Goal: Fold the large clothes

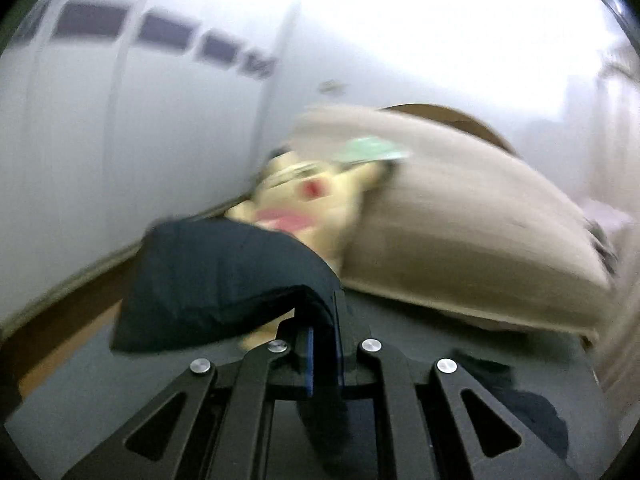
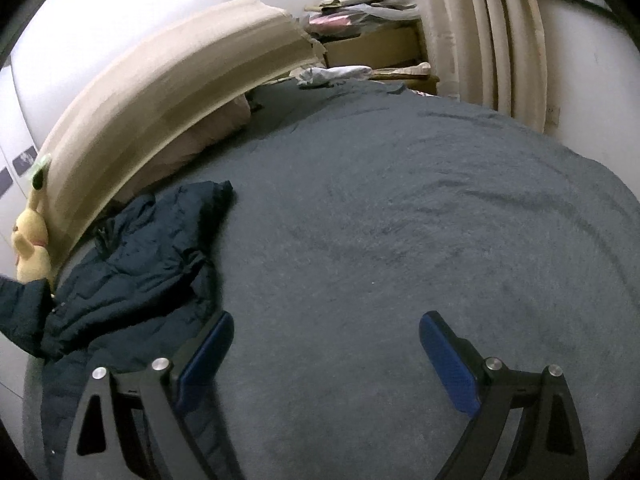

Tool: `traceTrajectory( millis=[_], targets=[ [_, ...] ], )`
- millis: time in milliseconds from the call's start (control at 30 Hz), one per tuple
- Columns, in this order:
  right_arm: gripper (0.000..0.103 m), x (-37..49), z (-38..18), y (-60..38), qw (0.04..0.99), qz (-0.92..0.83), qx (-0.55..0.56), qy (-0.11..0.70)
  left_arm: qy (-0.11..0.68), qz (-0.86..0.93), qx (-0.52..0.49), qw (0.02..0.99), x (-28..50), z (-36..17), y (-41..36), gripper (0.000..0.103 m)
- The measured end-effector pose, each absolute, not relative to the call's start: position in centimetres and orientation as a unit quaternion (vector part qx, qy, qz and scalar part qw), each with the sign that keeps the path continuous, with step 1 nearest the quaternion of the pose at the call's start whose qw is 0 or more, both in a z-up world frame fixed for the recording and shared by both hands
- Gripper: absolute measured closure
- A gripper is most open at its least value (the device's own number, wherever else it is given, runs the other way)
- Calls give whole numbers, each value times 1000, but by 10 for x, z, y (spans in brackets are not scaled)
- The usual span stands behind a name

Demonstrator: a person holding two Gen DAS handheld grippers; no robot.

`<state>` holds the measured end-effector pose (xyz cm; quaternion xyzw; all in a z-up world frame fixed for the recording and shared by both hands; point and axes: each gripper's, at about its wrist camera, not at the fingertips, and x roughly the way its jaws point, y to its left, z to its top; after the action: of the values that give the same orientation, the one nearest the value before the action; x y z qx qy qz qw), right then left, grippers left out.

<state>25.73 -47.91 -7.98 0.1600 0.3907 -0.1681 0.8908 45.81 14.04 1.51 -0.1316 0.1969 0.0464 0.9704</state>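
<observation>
A dark navy padded jacket (image 2: pixel 132 256) lies crumpled on the grey bedsheet (image 2: pixel 400 240) at the left of the right wrist view, close to the beige headboard (image 2: pixel 160 92). My right gripper (image 2: pixel 326 344) hovers open over the sheet just right of the jacket, with nothing between its blue pads (image 2: pixel 208 352). In the blurred left wrist view my left gripper (image 1: pixel 324 344) is shut on a fold of the jacket (image 1: pixel 224 276), which drapes up and leftward out of the jaws. The lifted part of the jacket also shows at the left edge of the right wrist view.
A yellow plush toy (image 2: pixel 30 240) leans at the headboard's near end, beside a white wall (image 1: pixel 120 140). Behind the headboard's far end are stacked papers and boxes (image 2: pixel 368 4), a white cloth (image 2: pixel 332 74), and a beige curtain (image 2: pixel 480 40).
</observation>
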Motion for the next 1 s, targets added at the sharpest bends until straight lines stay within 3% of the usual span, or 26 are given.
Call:
traceTrajectory(
  millis=[233,433,467,500,533,567,600,800,900,1000],
  targets=[
    [7,241,-80,-491,890,-164,184,383,212,-95,-66,970,437,25,-14,96],
    [7,225,-76,-506,891,-168,202,371,294,-140,-9,945,431,-28,-118,94],
    [7,223,-75,-509,891,-169,203,370,312,-143,3,939,431,-40,-131,87],
    [7,221,-74,-512,891,-170,204,368,329,-152,13,932,431,-48,-144,66],
    [7,219,-73,-514,891,-171,205,367,350,-162,21,923,431,-59,-154,56],
    [7,218,-72,-517,891,-172,207,367,360,-165,22,918,436,-66,-157,38],
    [7,218,-72,-520,890,-171,208,368,371,-168,26,913,436,-71,-161,31],
    [7,223,-69,-520,892,-164,205,369,395,-207,10,895,427,-67,-146,28],
    [7,235,-63,-509,895,-151,196,370,385,-211,-18,898,438,-60,-128,20],
    [7,252,-51,-489,903,-130,180,368,372,-213,-41,903,441,-51,-112,20]
  ],
)
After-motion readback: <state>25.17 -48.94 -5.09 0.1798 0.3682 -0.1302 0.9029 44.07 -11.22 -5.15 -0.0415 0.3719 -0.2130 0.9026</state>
